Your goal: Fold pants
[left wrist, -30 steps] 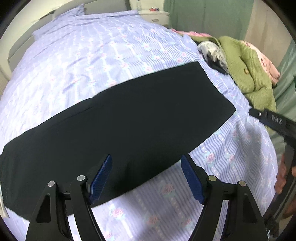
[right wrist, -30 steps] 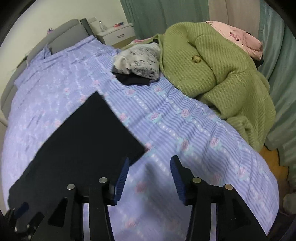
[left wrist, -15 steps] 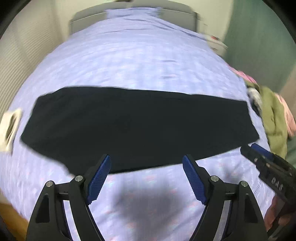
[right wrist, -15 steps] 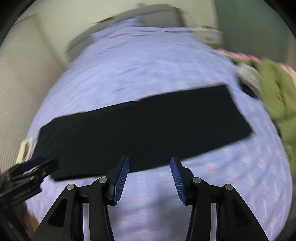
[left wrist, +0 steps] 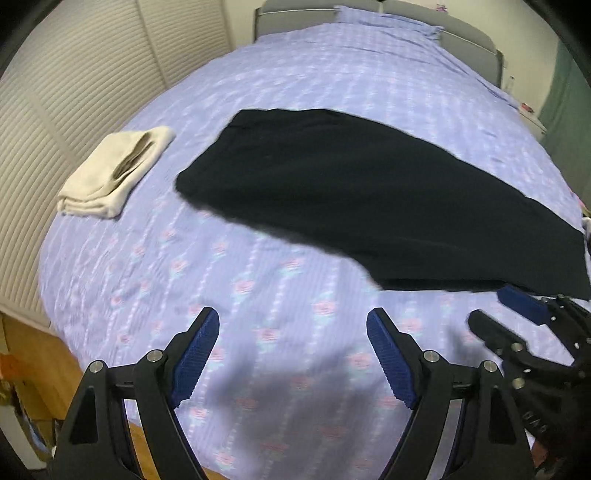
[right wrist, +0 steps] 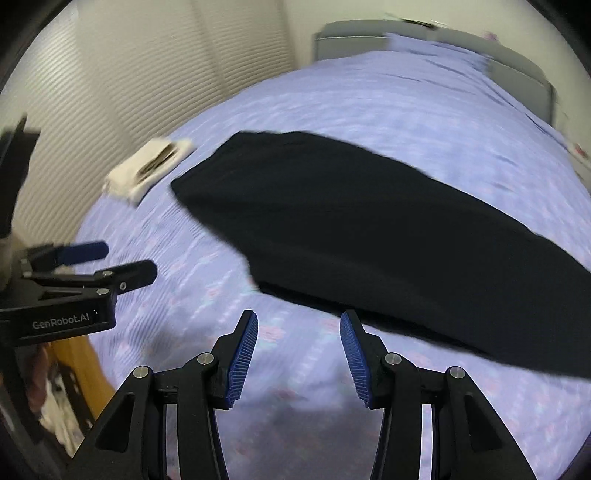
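Black pants (left wrist: 369,192) lie flat and folded lengthwise across the lilac floral bed (left wrist: 258,314); they also show in the right wrist view (right wrist: 388,236). My left gripper (left wrist: 293,354) is open and empty, above the bedspread just short of the pants' near edge. My right gripper (right wrist: 299,350) is open and empty, close to the pants' near edge. Each gripper shows in the other's view: the right one at the lower right (left wrist: 517,325), the left one at the left (right wrist: 107,262).
A folded cream garment (left wrist: 118,170) lies on the bed's left side by the pants' left end, also in the right wrist view (right wrist: 147,170). A ribbed white wardrobe (left wrist: 55,92) stands at left. The grey headboard (left wrist: 461,26) is at the back. The wooden floor (left wrist: 37,350) shows at lower left.
Both views have swung left, from the pants' right end and the green clothes pile toward the pants' left end and the cream garment. Both grippers stayed open and empty.
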The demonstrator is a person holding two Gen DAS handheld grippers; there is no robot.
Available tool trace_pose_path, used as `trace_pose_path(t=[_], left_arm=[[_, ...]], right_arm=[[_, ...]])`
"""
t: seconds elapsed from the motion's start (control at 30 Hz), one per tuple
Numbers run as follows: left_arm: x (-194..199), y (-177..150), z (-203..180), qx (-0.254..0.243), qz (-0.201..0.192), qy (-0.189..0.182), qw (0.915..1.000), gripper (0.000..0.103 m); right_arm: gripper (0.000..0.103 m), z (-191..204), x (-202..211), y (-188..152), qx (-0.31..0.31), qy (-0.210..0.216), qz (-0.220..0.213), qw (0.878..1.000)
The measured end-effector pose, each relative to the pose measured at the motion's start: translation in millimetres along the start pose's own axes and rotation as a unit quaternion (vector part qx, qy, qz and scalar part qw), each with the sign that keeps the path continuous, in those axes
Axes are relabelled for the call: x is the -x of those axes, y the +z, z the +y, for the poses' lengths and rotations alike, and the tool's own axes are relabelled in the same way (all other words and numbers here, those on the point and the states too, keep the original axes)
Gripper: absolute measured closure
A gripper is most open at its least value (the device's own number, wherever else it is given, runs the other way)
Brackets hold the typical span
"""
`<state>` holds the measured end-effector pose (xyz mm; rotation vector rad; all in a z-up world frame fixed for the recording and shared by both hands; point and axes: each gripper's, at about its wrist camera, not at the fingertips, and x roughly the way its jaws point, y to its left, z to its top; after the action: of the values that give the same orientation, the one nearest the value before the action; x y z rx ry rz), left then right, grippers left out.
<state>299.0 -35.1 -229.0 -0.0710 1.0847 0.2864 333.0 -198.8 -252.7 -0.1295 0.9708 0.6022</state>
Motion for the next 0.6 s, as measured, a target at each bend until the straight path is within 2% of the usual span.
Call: trace_pose_path(t=[0.1, 0.23, 0.47, 0.6], left_arm=[[-11, -3, 15, 0.011, 0.005, -0.005, 0.9999, 0.021], [-25, -14, 28, 0.029, 0.007, -0.013, 0.9995, 0.021], [-48, -23, 46, 0.075, 0.017, -0.023, 0.9967, 0.021], [-53, -24, 52, 0.087, 0.015, -0.021, 0.9958, 0.021]], right_arm=[[0.055, 22, -32, 3, 0.013, 0.009, 0.019, 1.0], [0.055, 28, -69, 8, 0.008, 0.012, 0.038, 0.999], [0.055, 24, -115, 18, 0.028, -0.025, 0.052, 0.998], [0.055, 37, -111, 27, 0.072, -0.055, 0.014, 0.996]])
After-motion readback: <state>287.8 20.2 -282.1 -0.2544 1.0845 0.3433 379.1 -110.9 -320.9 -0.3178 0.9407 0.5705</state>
